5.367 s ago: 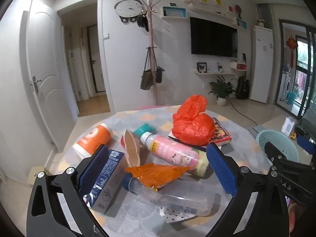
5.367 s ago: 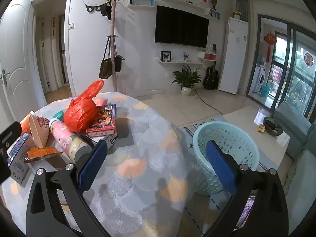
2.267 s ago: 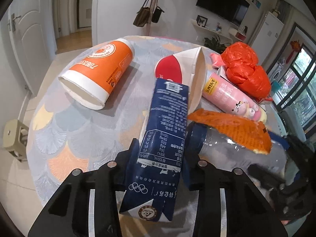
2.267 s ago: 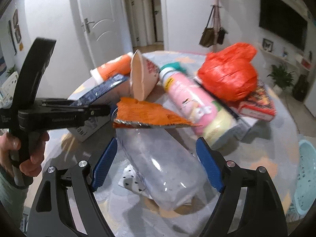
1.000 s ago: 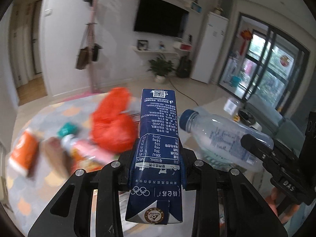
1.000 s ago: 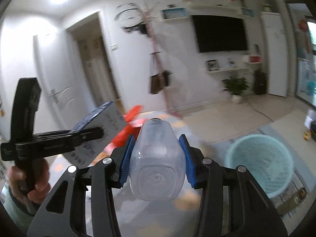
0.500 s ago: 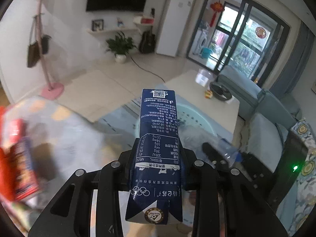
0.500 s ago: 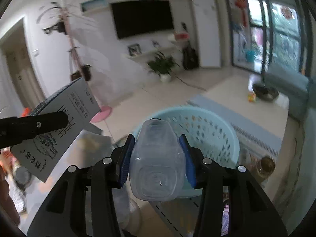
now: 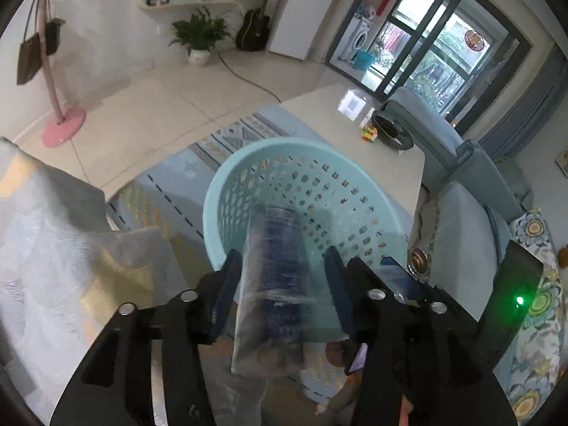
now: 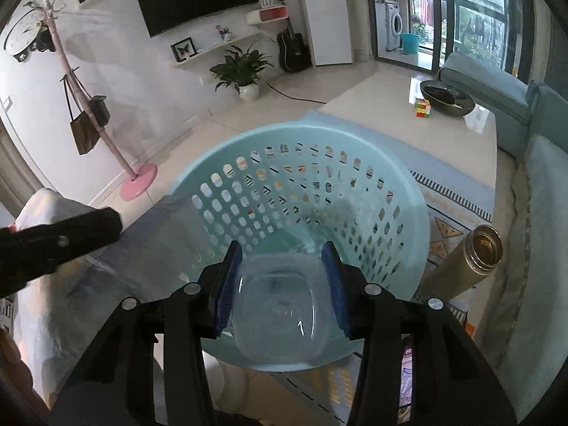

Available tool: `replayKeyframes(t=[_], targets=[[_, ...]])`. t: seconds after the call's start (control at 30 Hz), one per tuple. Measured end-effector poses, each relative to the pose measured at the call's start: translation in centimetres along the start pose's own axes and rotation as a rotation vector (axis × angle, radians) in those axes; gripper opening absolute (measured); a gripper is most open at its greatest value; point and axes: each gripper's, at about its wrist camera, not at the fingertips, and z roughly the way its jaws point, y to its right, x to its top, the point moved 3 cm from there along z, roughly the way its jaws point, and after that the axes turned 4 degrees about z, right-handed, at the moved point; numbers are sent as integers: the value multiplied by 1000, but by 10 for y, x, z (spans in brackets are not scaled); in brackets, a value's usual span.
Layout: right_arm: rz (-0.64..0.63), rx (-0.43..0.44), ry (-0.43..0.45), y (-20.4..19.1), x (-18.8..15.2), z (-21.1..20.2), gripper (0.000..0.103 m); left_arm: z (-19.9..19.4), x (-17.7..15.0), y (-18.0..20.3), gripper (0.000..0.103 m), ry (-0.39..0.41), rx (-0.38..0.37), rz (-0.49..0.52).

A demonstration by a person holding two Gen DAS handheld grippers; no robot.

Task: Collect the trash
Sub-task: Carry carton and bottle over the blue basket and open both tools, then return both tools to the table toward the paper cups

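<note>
In the left wrist view, the left gripper (image 9: 282,280) has just been spreading its fingers over the pale blue basket (image 9: 227,177); the dark blue carton (image 9: 277,294), which they pinched half a second ago, now shows as a blur between the pads with gaps either side, so it seems to be slipping free towards the basket. In the right wrist view, the right gripper (image 10: 282,277) has swung from the counter (image 10: 53,284) to above the same basket, its fingers pinching the clear plastic bottle (image 10: 280,309) as before. I judge the bottle's release comes next.
</note>
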Motion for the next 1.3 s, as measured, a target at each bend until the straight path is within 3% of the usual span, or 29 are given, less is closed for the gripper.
replayKeyframes(t=[0.3,0.43,0.6,0.8,1.0,1.1,1.2,1.3], targets=[[-31,57,58,-10,0,-47,44,-82,-10,13,59,149,32,23],[-90,135,124,-34,-6,-90,57,-136,-26,12,71,237,76,18],[-194,261,199,-80,-19,-144,65,-205,-58,-5,81,348,148,-50],[-355,391,242,-148,-48,-193,67,-279,-100,-48,84,433,275,-147],[-510,494,213,-220,-88,-213,67,-347,-143,-117,87,493,447,-277],[-563,526,175,-249,-107,-211,67,-376,-163,-163,87,487,552,-375],[-601,555,126,-272,-123,-205,67,-393,-188,-206,87,468,610,-490],[-633,551,80,-291,-136,-192,66,-400,-214,-237,87,454,609,-572]])
